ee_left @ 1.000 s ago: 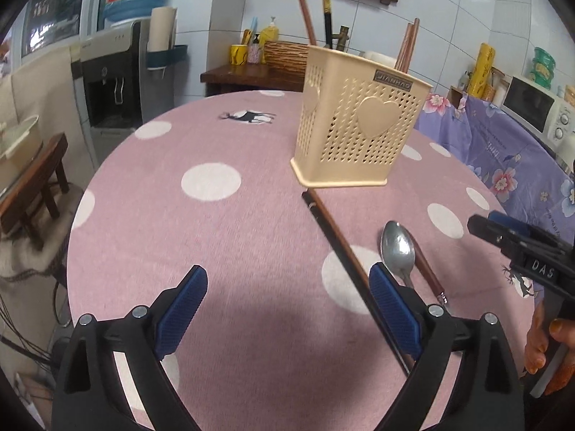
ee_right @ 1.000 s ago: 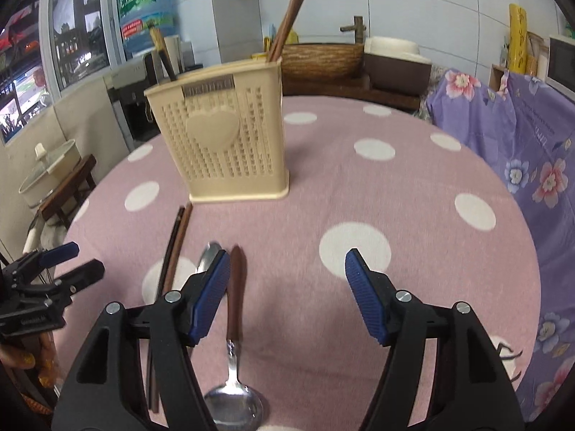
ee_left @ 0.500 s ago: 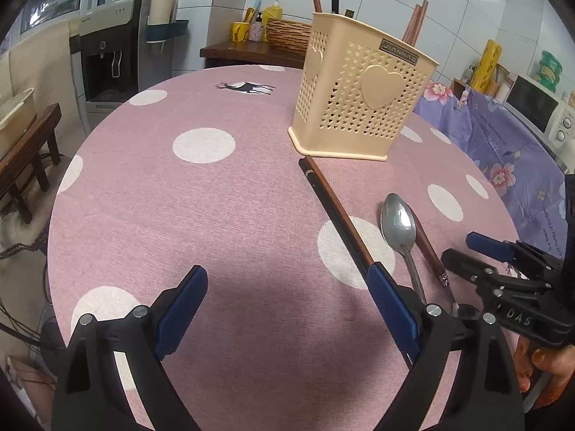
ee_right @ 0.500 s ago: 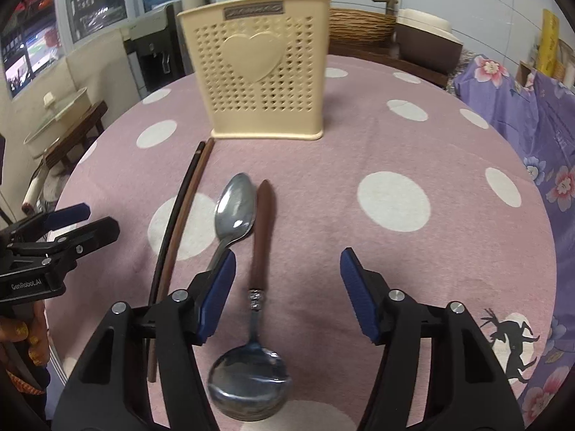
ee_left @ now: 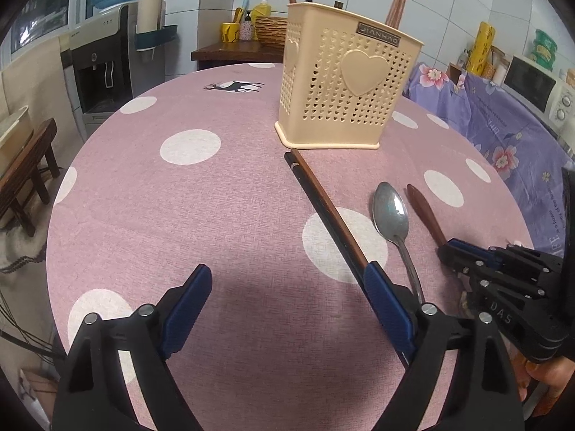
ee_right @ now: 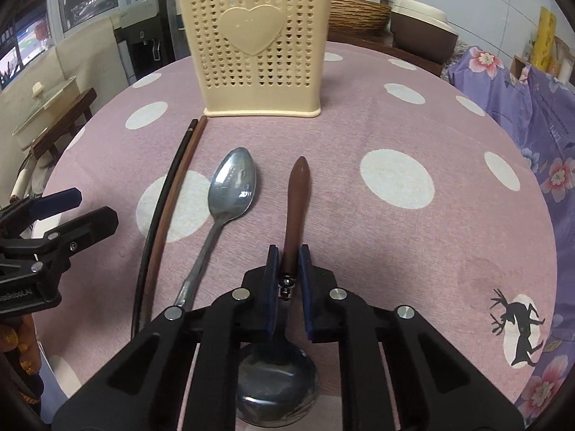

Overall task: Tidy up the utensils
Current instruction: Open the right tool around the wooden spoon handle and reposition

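Observation:
A cream perforated utensil holder (ee_left: 345, 86) (ee_right: 258, 46) stands on the pink dotted tablecloth (ee_left: 179, 215) with chopsticks in it. In front of it lie two chopsticks (ee_right: 169, 208) (ee_left: 323, 204), a metal spoon (ee_right: 233, 186) (ee_left: 390, 212) and a brown-handled spoon (ee_right: 297, 194) (ee_left: 424, 212). My right gripper (ee_right: 287, 251) (ee_left: 445, 251) is closing, and its pads press the brown handle near its metal neck. My left gripper (ee_left: 287, 271) (ee_right: 93, 205) hangs wide over bare cloth, its jaws closing slightly. Its right finger (ee_left: 384, 298) covers the chopsticks' near end.
A water dispenser (ee_left: 104, 72) and a wooden stool (ee_left: 25, 179) stand off the table's left side. A purple floral cloth (ee_left: 503, 115) and a microwave (ee_left: 535, 86) are at the right. A wicker basket (ee_right: 355, 14) sits on a shelf behind the holder.
My right gripper sank toward the table and shut on the brown spoon handle. My left gripper drew its fingers in a little and dropped slightly toward the cloth.

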Demonstrator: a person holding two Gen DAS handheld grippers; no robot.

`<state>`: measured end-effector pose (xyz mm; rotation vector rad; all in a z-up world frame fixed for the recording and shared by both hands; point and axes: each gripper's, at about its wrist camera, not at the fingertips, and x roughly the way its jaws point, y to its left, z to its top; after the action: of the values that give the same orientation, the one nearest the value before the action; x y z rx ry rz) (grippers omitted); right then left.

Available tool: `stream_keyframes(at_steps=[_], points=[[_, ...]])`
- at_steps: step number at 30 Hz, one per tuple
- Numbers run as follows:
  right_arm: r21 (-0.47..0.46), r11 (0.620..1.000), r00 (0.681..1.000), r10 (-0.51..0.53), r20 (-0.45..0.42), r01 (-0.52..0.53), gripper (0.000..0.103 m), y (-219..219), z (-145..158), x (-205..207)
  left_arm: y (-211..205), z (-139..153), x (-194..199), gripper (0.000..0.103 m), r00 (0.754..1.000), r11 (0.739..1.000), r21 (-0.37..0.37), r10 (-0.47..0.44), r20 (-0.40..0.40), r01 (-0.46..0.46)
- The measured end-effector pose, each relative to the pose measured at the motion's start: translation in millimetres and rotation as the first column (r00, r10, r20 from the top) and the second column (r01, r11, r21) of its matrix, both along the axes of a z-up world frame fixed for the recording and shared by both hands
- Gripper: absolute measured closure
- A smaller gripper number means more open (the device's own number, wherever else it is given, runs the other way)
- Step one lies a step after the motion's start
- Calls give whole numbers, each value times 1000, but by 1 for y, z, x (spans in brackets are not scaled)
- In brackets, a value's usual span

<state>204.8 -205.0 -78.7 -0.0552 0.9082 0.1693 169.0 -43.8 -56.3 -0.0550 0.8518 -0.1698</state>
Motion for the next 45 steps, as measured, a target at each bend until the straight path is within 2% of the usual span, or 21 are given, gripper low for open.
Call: stream_keyframes(at_steps=[7, 11, 13, 17, 20, 31, 37, 40, 45], points=[[18, 999, 999, -32, 9, 32, 91, -20, -1, -7, -27, -7, 4, 29, 999, 997, 73, -32, -13, 33], [22, 999, 999, -45, 25, 44, 89, -20, -2, -13, -36, -11, 4, 31, 1000, 992, 124, -14, -3, 14], [39, 998, 998, -49, 31, 48, 85, -20, -2, -15, -39, -10, 4, 31, 1000, 988, 156, 0, 6, -1], [51, 997, 998, -56, 36, 54, 73, -22, -3, -16, -36, -10, 4, 31, 1000, 984, 176, 10, -5, -8], [65, 995, 996, -78, 31, 76, 64, -30, -2, -17, -22, -9, 2, 31, 999, 985, 170, 34, -10, -32], [124, 991, 999, -50, 8, 49, 64, -41, 13, 0, 1, 2, 19, 31, 997, 994, 76, 77, -20, -75], [88, 996, 1000, -20, -8, 20, 64, -31, 14, 21, -1, -2, 43, 31, 992, 995, 39, 91, -84, -88], [54, 998, 1000, -14, -18, 15, 64, -24, 12, 30, -2, -3, 47, 31, 992, 993, 62, 107, -69, -103], [12, 1000, 999, -28, -43, 28, 64, -21, 5, 41, 0, -7, 55, 32, 991, 993, 52, 113, -74, -109]])
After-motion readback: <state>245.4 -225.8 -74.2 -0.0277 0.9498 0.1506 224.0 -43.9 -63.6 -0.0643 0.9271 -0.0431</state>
